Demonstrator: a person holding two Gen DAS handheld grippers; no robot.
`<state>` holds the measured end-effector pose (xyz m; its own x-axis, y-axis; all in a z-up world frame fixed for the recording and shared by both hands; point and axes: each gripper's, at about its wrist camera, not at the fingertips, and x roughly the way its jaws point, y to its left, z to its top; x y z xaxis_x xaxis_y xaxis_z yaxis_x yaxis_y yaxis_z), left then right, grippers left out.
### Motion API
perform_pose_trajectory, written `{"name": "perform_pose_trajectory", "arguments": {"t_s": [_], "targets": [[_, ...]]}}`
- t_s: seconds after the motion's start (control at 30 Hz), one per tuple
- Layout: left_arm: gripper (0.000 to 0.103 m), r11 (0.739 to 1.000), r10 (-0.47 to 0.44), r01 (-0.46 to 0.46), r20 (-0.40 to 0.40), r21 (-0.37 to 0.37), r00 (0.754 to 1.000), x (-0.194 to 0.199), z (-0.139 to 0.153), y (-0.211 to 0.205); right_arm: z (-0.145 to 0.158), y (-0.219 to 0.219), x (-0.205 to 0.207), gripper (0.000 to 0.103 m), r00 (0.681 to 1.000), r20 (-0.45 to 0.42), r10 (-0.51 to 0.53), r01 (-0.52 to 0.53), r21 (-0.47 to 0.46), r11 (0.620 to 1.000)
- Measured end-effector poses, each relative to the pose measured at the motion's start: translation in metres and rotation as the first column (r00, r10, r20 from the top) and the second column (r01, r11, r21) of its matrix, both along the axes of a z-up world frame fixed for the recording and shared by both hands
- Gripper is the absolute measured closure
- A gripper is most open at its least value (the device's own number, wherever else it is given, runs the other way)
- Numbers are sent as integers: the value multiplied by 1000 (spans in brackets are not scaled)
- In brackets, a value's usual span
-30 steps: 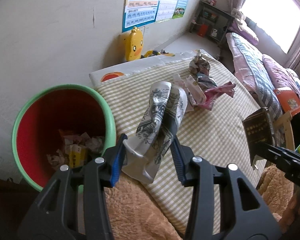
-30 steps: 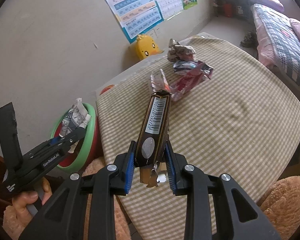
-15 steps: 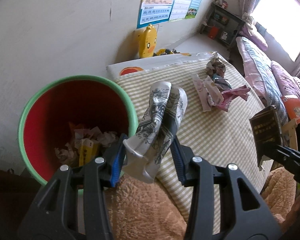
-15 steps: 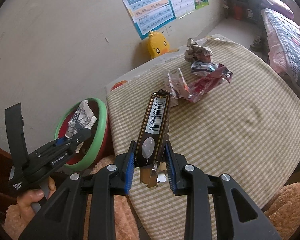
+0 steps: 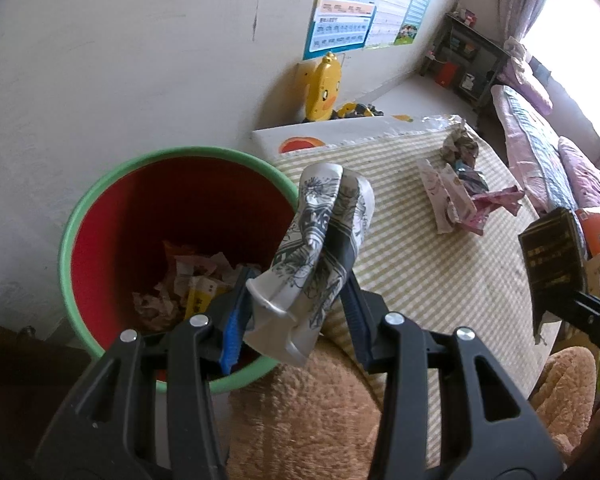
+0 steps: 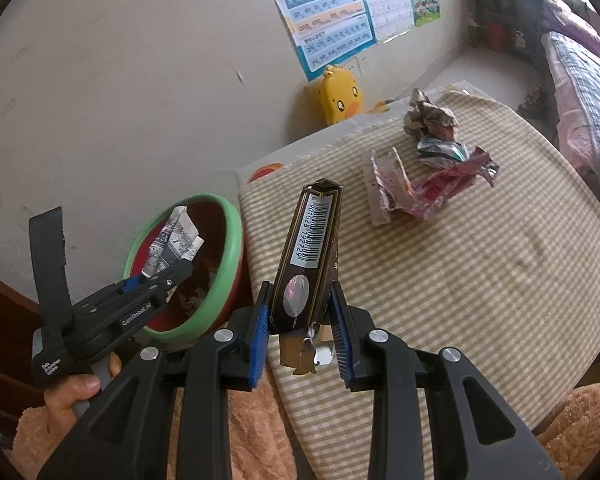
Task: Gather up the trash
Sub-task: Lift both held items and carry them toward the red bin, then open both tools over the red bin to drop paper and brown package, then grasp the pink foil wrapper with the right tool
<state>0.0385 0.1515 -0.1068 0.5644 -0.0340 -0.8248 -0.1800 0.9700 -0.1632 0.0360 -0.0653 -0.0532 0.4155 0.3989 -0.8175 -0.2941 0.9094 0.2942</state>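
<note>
- The left gripper [image 5: 296,312] pinches a crushed paper cup [image 5: 320,248], white with dark line drawings, its blue pads pressed against the cup's lower sides.
- The cup sticks out forward from between the fingers; its long axis runs along the gripper's own line, the flattened rim end nearest the camera and the other end pointing up and away toward the wall.
- Seen from the right wrist, the left gripper [image 6: 152,276] hangs over the near rim of the bin [image 6: 228,248], and the cup [image 6: 174,236] sits above the bin's mouth, tilted upward.
- The bin [image 5: 100,208] is red inside with a green rim, standing on the floor just beside the table [image 5: 420,264]; crumpled paper and a yellow scrap [image 5: 198,300] lie at its bottom.
- The right gripper [image 6: 300,332] clamps a slim dark carton [image 6: 308,256] with gold edging, its pads tight on the lower end, where the torn flaps hang open.
- The carton's long axis also follows the fingers, pointing up and away, the barcode face toward the camera. It is held above the table's near edge, to the right of the bin.
- In the left wrist view the same carton [image 5: 552,256] shows at the far right, over the table.
- More wrappers [image 6: 420,184] and a crumpled ball [image 6: 428,116] lie well apart on the checked tablecloth's far side.
- A hand [image 6: 76,392] grips the left tool's handle.
</note>
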Motion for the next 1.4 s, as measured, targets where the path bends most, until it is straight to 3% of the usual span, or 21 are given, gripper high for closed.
{"name": "perform_pose_trajectory", "arguments": {"t_s": [0.57,0.93,0.97,1.0,1.07,1.27,1.33,1.4], "targets": [[61,993,115,-114,-28,44,993,-4,-14,62,-2,75,16,76,989,35,143,-142,-32,989],[59,981,189,-186,-53,60,981,-7,-22,99,-30,139,32,72,962,-36,270,-270,19,963],[56,979,197,-193,-58,60,979,-7,-24,101,-32,144,33,70,959,-41,281,-280,28,960],[43,976,213,-209,-66,61,975,-8,-26,104,-34,147,33,69,957,-44,288,-287,40,957],[31,970,238,-235,-62,57,969,-8,-28,107,-37,150,37,49,953,-51,297,-293,72,953],[27,970,240,-237,-71,54,968,-10,-30,107,-36,123,49,35,975,1,221,-221,41,974],[26,970,239,-235,-66,53,969,-12,-28,106,-37,98,60,35,991,26,129,-129,14,992],[26,970,238,-236,-60,52,969,-13,-27,105,-40,51,76,35,998,32,-53,52,11,999]]}}
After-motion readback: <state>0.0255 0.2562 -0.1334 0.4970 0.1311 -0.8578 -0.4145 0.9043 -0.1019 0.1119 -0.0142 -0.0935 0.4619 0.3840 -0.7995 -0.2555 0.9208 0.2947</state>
